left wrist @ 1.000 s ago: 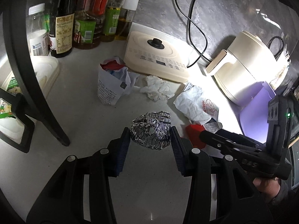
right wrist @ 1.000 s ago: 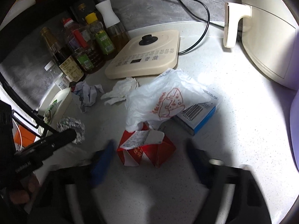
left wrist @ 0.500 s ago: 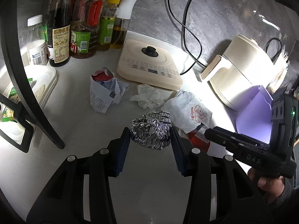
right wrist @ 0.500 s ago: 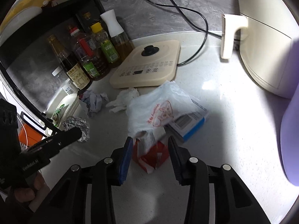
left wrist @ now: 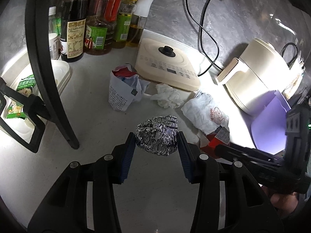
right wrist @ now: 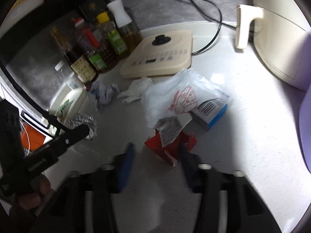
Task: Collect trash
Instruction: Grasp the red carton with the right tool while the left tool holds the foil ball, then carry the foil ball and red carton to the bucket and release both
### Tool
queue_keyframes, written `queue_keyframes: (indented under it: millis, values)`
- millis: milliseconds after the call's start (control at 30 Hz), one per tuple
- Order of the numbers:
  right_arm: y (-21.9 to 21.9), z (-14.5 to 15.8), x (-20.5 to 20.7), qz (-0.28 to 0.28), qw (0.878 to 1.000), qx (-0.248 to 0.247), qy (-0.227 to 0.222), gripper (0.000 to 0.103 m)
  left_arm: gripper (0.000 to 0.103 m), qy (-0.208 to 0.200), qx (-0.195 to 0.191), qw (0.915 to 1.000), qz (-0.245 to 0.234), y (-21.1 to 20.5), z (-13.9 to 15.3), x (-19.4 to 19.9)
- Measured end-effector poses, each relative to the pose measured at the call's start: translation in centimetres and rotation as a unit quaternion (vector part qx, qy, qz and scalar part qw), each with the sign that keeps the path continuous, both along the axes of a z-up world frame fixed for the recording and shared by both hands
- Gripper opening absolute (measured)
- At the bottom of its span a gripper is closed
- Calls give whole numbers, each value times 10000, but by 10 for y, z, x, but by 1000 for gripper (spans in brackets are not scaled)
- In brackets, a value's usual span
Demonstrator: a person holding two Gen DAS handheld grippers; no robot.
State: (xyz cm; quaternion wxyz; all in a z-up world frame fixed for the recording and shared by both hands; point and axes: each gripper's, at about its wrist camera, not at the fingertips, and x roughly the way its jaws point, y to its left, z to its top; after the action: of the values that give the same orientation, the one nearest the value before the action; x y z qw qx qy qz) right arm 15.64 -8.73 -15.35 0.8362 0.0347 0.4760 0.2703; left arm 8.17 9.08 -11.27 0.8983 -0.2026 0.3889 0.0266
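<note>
Both of my left gripper's point(left wrist: 157, 147) blue pads are pinching the foil ball point(left wrist: 157, 137), held just over the counter point(left wrist: 97, 120). Right wrist view is blurry: right gripper point(right wrist: 156, 153) is closing around the red carton point(right wrist: 171, 145) by the plastic bag point(right wrist: 175, 97).

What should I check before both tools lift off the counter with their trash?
1. Left tool gripping the foil ball: ok, both pads press its sides.
2. Right tool closed on the red carton: not ok, jaws closing, carton between them, view blurred, contact not shown.
3. White plastic bag free of the carton: not ok, it drapes over the carton's far end.
4. Blue box clear of the lift: cannot tell, it lies partly under the bag beside the carton.
5. Tools clear of each other: ok, a gap shows between them in both views.
6. Bin in sight: not ok, none visible.
</note>
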Motion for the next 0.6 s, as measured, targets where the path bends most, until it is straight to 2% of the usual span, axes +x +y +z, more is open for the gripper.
queue_keyframes:
  millis: [33,67,200,600]
  values:
    - [2,-1,2,30,10000,33,86,11,44,-22,17,10000,-14,-1,2,1]
    - [1,0,2,-1,9999,68,80,9,44,-81,51,9999,-39,-2,6,1]
    - [0,24,-7,101,9994,179,-286,7,44,-259,119,9996,-73,-5,21,2]
    - [-43,82,-17,-60,9951,666,-730,7,44,-539,180,9975,-413,-39,45,19]
